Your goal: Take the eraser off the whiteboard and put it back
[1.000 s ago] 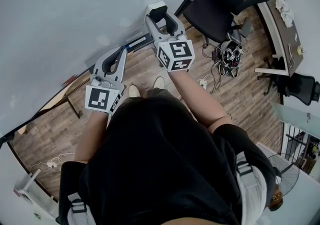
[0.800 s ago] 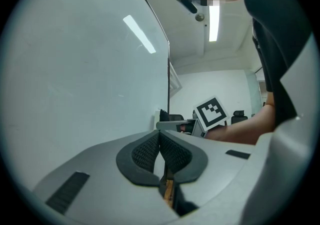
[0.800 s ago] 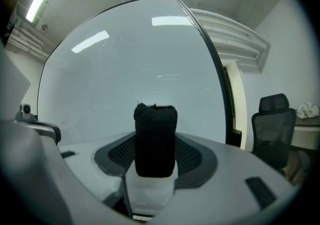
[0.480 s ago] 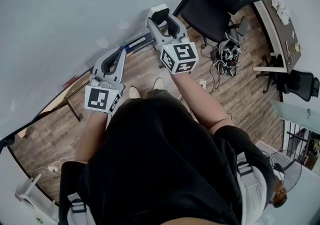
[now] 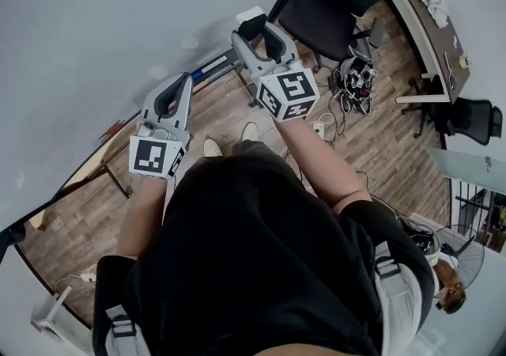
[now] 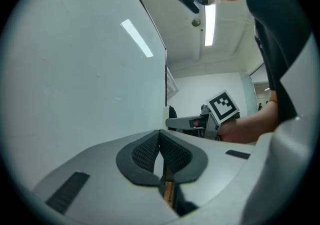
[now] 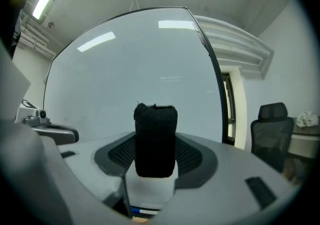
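Right tongs [image 5: 257, 26]: partly open and clamped on the eraser [image 7: 155, 139]. Both pads press its sides. The black felt strip stands upright between them, with the white body showing below and behind it. The tips point level at the whiteboard [image 7: 140, 59].

Left tongs [image 6: 161, 144]: pads drawn together, nothing between them. They sit beside the right pair, also facing the board, well short of the eraser.

Risks, as I judge them:
- The eraser pokes out past the pad tips, so only part of it is gripped. A knock against the board could twist it in the pads or work it loose.
- Letting go before it sits flat on the surface would send it to the floor [image 5: 229, 109], which lies directly beneath.
- If it meets the board tilted, one corner lands first and it may not stick.
- The idle left pair is close enough to the board to bump it if both hands push in together.

Position of the eraser: in the head view its white end [image 5: 249, 13] lies at the tip of the right tongs, against the lower edge of the board. I cannot tell from any view whether it touches the surface or stands just off it. The right gripper view shows the board filling the space ahead of the felt.
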The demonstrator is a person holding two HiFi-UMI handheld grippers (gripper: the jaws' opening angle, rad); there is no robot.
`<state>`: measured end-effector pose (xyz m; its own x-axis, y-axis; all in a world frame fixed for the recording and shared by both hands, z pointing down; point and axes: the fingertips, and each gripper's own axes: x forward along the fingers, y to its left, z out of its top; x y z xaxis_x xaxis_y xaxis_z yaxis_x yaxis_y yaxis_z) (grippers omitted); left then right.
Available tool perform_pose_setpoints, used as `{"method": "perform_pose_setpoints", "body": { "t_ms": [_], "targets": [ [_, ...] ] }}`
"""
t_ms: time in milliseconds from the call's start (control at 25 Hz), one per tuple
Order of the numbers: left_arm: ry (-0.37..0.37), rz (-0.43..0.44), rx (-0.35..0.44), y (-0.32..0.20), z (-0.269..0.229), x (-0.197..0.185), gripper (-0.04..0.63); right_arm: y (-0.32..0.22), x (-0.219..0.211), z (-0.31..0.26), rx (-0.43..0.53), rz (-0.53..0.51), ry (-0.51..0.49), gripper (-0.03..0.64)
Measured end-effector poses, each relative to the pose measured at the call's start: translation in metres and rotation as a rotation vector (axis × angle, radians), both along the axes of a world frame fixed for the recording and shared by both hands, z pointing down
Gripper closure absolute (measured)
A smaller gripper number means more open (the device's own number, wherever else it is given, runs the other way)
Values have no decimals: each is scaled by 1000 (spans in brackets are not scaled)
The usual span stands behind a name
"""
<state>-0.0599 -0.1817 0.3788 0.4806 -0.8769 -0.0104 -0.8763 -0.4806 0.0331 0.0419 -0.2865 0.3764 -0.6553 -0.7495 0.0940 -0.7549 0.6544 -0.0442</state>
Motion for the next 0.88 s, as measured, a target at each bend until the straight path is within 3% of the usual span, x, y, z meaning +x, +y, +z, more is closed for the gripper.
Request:
{"method": "perform_pose_setpoints", "body": {
  "t_ms": [480, 880],
  "targets": [
    [6, 39, 22, 19, -7, -12, 600, 52, 0, -16, 28, -27, 32, 396],
    [-7, 20, 54, 48, -25, 9, 600, 106, 11, -37, 58, -195, 18, 396]
  ]
}}
